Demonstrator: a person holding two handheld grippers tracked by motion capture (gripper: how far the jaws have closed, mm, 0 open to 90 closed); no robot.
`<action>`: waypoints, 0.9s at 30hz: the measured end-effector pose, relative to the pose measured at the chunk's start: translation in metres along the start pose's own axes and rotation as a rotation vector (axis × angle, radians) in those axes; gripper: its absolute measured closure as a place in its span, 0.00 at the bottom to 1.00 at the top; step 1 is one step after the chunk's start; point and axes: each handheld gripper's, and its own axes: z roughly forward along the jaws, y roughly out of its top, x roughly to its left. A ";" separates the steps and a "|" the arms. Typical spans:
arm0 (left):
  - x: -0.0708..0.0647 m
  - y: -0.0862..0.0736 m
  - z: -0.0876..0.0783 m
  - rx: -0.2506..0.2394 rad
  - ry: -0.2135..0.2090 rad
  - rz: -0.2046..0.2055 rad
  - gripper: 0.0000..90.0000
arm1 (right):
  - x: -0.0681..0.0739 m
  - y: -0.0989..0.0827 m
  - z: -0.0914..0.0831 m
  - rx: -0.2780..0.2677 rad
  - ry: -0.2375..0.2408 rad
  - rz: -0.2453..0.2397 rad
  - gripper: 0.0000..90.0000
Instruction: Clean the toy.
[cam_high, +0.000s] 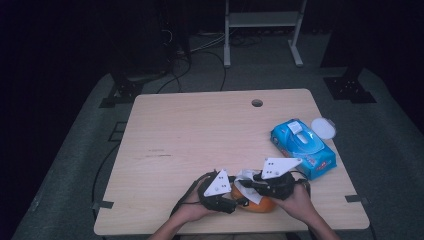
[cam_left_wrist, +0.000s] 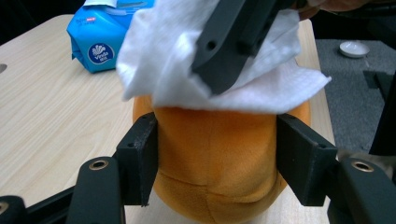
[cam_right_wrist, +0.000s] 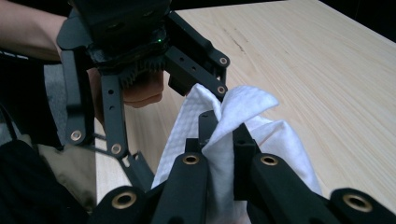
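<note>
Round orange plush toy (cam_left_wrist: 217, 163) sits at the table's near edge, just this side of the blue wipes pack (cam_high: 303, 148). My left gripper (cam_left_wrist: 217, 158) clamps its sides to steady it. My right gripper (cam_right_wrist: 219, 135) pinches a white embossed wipe (cam_right_wrist: 243, 109), draped on top for rubbing.

**Orange plush clamped, white wipe pressed on top**

The left claw (cam_left_wrist: 212, 158) grips an orange plush toy (cam_left_wrist: 217, 163) from both sides, its two black jaws pressed flat against the soft flanks. A crumpled white wipe (cam_left_wrist: 177, 65) lies draped over the top of the toy, overhanging it on both sides. The right claw (cam_left_wrist: 233, 51) comes down from the upper edge, pinching the wipe. Behind, on the light wooden table (cam_left_wrist: 51, 121), lies a blue tissue pack (cam_left_wrist: 100, 42). Off the table's far edge, a small white dish (cam_left_wrist: 353, 48) sits on grey floor.
</note>
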 end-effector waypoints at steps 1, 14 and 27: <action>0.001 -0.001 0.000 -0.004 -0.004 -0.002 0.40 | 0.000 0.001 0.001 0.004 -0.002 -0.004 0.96; 0.009 -0.004 0.002 -0.022 -0.031 -0.088 0.18 | -0.026 -0.020 -0.025 -0.008 -0.044 0.081 0.96; 0.008 0.002 -0.003 -0.078 0.043 -0.002 0.41 | -0.014 -0.005 -0.015 -0.021 -0.020 0.045 0.96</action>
